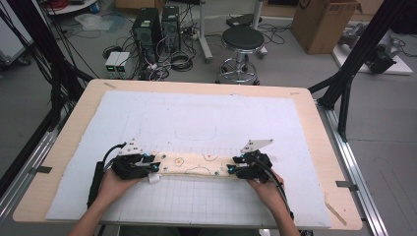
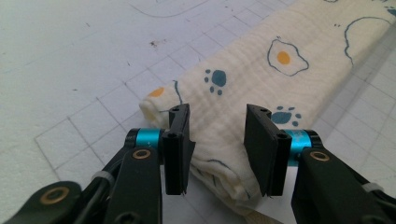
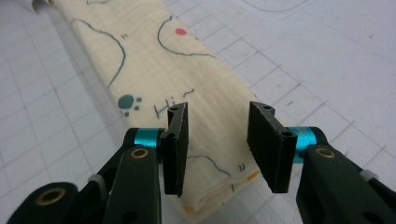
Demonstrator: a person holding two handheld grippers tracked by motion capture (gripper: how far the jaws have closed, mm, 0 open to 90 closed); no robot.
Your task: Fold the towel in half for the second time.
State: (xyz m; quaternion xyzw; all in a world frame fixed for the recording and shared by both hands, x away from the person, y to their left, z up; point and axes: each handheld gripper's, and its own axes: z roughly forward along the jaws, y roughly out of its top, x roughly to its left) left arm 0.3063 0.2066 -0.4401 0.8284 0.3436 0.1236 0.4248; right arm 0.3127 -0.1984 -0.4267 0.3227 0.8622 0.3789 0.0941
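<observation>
Folded cloth (image 1: 196, 164) lies left-right; your left gripper (image 2: 217, 140) and right gripper (image 3: 218, 140) each straddle an end, jaws apart.

- folded cloth (image 1: 196, 165) lies crosswise on the gridded mat (image 1: 206, 123), toward the near side of the table (image 1: 314, 128)
- left gripper (image 1: 156, 166) sits at its left end, right gripper (image 1: 231, 166) at its right end
- stool (image 1: 242, 42) stands behind the table
</observation>
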